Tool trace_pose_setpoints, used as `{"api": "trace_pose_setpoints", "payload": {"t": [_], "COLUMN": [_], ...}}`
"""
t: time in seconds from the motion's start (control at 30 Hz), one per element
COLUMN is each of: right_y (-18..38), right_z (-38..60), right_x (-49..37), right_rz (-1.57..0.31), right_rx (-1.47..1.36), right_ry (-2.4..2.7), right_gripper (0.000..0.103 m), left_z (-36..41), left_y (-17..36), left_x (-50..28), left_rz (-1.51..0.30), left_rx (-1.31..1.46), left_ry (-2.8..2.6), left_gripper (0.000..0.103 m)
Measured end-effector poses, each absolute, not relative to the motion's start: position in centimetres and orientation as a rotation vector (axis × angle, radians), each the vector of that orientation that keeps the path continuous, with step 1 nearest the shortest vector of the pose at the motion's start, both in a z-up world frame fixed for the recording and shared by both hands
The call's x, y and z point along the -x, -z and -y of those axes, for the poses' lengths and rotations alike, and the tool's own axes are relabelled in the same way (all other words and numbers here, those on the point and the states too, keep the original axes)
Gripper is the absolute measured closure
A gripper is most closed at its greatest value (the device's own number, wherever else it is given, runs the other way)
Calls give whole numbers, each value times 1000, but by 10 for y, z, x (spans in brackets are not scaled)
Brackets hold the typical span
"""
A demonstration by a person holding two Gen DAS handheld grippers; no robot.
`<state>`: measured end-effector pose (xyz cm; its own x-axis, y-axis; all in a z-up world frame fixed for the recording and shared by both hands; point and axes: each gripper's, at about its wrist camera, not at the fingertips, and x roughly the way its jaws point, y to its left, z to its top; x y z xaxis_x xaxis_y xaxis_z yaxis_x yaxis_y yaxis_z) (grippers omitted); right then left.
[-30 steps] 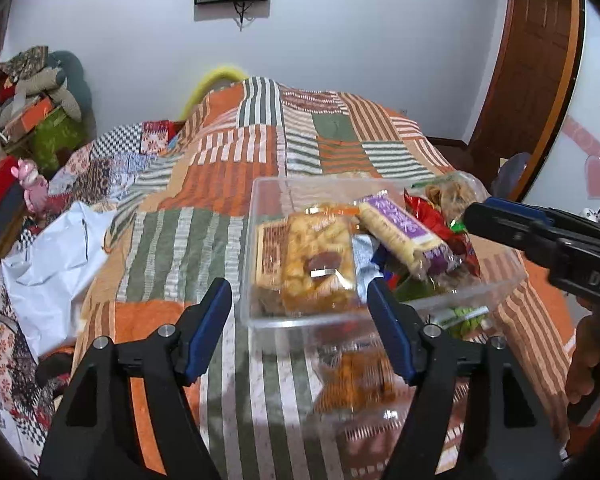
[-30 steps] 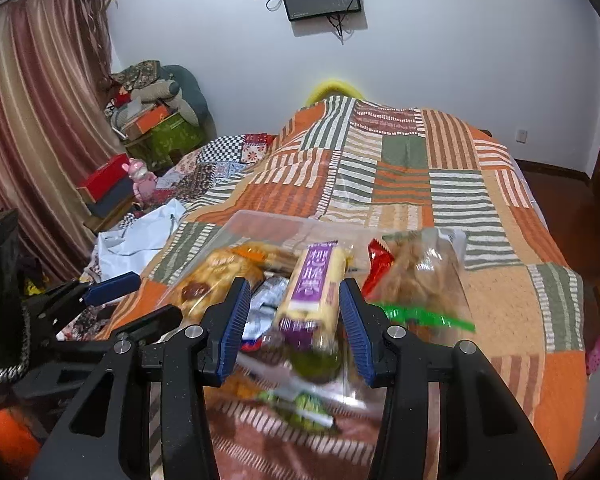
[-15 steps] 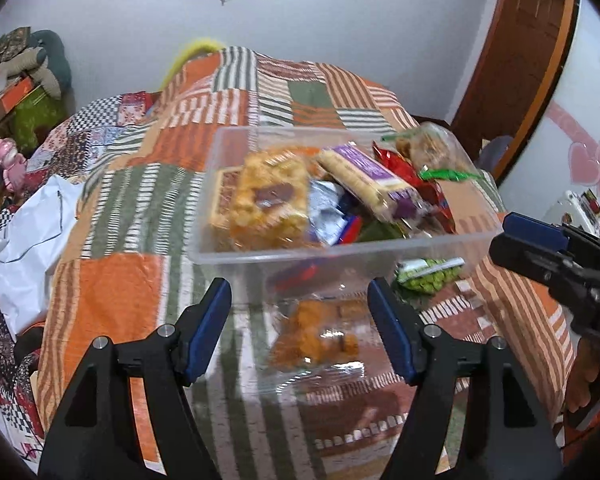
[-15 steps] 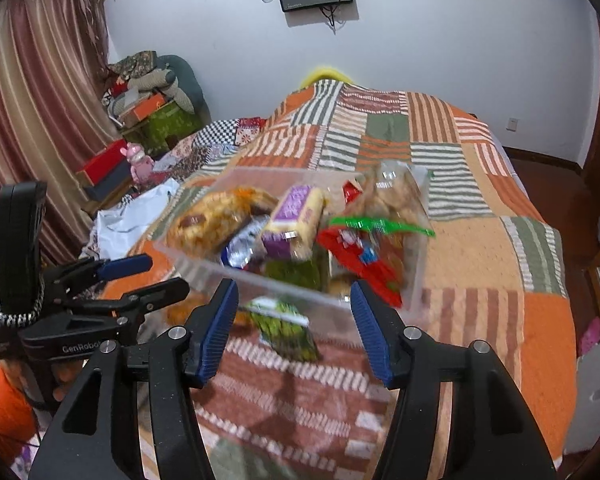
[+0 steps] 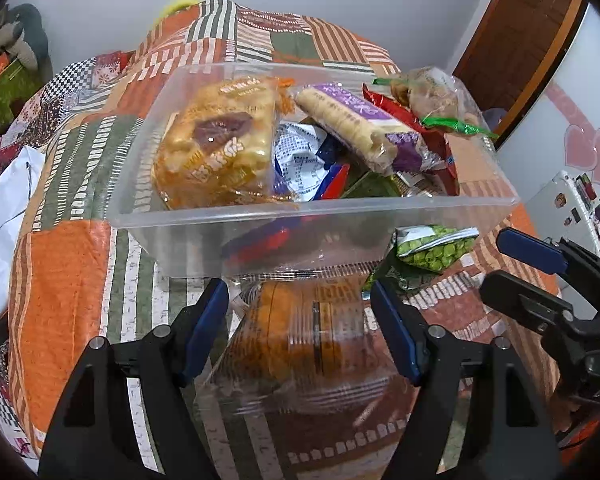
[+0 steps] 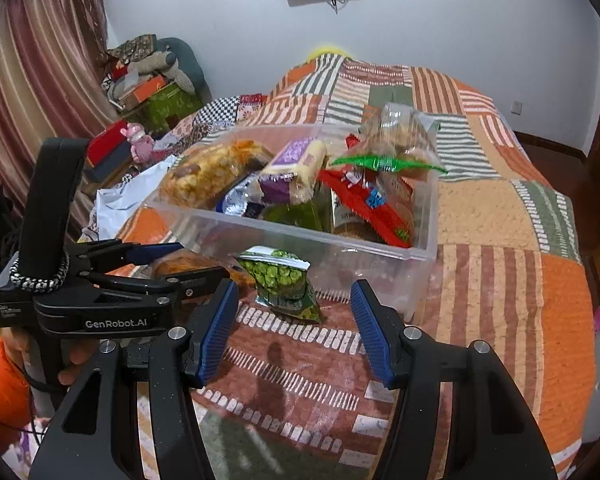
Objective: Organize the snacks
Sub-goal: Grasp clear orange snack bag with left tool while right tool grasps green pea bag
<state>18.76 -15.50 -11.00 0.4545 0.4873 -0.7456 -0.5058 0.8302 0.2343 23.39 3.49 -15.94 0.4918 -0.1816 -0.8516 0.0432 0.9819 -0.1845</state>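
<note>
Looking from the left wrist, the left gripper has been lowered, fingers spread, around the orange snack bag before the clear bin. From the right wrist, the right gripper, fingers spread and empty, has been drawn back to the green pea packet on the bed; both remain unbinned

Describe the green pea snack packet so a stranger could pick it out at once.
Start at the patchwork bedspread and find the clear plastic bin heaped with snacks. The green pea packet lies outside it, propped against the near wall in front of the open right hand-held gripper. Unlike the clear orange snack bag beside it, it is printed all over with green peas.
</note>
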Motion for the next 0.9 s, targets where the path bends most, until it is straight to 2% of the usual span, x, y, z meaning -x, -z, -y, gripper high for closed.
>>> {"api": "trace_pose_setpoints", "payload": {"t": [0.27, 0.47, 0.8, 0.9], "right_y": [119, 125, 133, 135], "right_z": [148, 139, 133, 132], "right_x": [-193, -200, -207, -207], "right_rz": [-947, -970, -1015, -1020], "right_rx": [47, 50, 36, 39], "right_ry": [-620, -625, -658, -656], "right_gripper": [48, 48, 48, 54], "left_z": [-40, -34, -44, -46], "left_y": [180, 187, 186, 182], "left_x": [-238, -229, -205, -198], "left_rz": [-1121, -1109, -1062, -1052], "left_rx": [176, 139, 205, 216], "left_ry": [185, 202, 190, 179], "left_gripper": [30, 30, 37, 38]}}
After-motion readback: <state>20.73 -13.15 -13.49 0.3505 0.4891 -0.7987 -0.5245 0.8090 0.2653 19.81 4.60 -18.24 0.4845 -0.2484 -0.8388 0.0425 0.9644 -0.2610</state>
